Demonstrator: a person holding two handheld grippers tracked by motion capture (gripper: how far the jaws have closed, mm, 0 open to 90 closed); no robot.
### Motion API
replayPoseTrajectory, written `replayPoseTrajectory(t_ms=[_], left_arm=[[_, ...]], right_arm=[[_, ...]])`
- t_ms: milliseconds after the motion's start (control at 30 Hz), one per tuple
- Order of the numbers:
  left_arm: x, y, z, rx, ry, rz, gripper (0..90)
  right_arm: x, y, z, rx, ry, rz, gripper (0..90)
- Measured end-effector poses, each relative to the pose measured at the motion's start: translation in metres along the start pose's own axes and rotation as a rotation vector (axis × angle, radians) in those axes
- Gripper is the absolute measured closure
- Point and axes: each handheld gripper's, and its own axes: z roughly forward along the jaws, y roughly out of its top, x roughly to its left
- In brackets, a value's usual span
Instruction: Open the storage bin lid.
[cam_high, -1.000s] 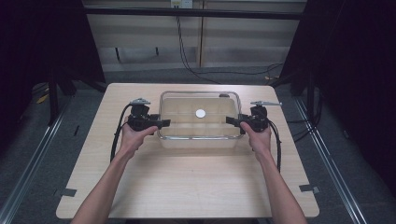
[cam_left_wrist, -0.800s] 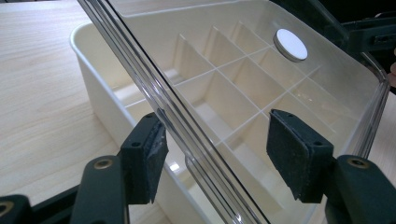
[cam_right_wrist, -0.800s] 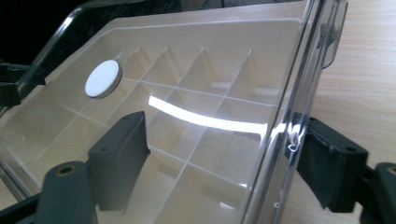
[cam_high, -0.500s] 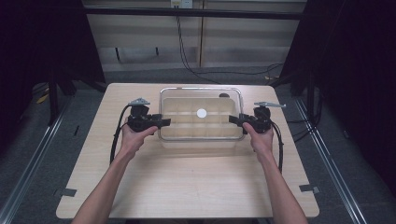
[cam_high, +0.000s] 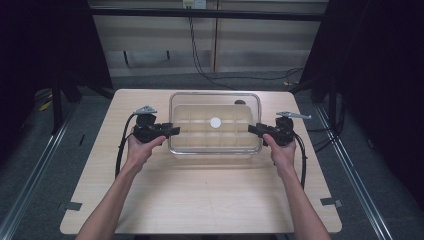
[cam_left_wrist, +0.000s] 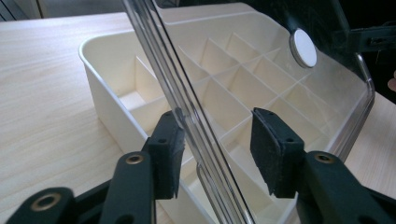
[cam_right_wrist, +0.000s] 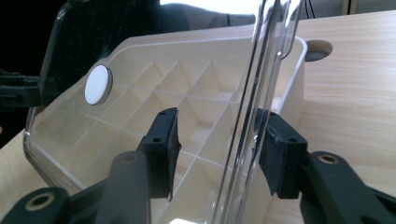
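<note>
A clear plastic lid (cam_high: 200, 100) with a white round knob (cam_high: 215, 122) lies over a cream box (cam_high: 215, 145) split into several compartments, at the table's far middle. My left gripper (cam_high: 175, 131) stands at the lid's left edge and my right gripper (cam_high: 252, 129) at its right edge. In the left gripper view the lid's rim (cam_left_wrist: 187, 112) runs between the open jaws (cam_left_wrist: 215, 126), close against the left pad (cam_left_wrist: 170, 140), with the box (cam_left_wrist: 107, 79) beyond. In the right gripper view the rim (cam_right_wrist: 261, 70) passes between the open jaws (cam_right_wrist: 217, 126), next to the right pad (cam_right_wrist: 275, 144).
The light wooden table (cam_high: 210, 200) has bare room in front of the box and at both sides. A round cable hole (cam_high: 240, 102) sits just behind the box's far right corner. Black cables trail from both grippers. Dark floor and metal rails flank the table.
Both grippers have drawn slightly outward from the lid's edges, and their jaws have spread. The lid and box stay in about the same place.
</note>
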Motion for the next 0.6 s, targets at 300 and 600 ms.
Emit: replayPoseTrajectory(t_ms=[300,600], left_arm=[[-0.004,-0.001,-0.009,-0.009,0.005,0.027,61.0],[-0.005,-0.004,-0.016,-0.028,-0.002,0.035,64.0]], right_arm=[[0.003,0.000,-0.007,-0.030,0.019,0.003,58.1],[0.006,0.000,-0.012,-0.043,0.030,-0.006,61.4]])
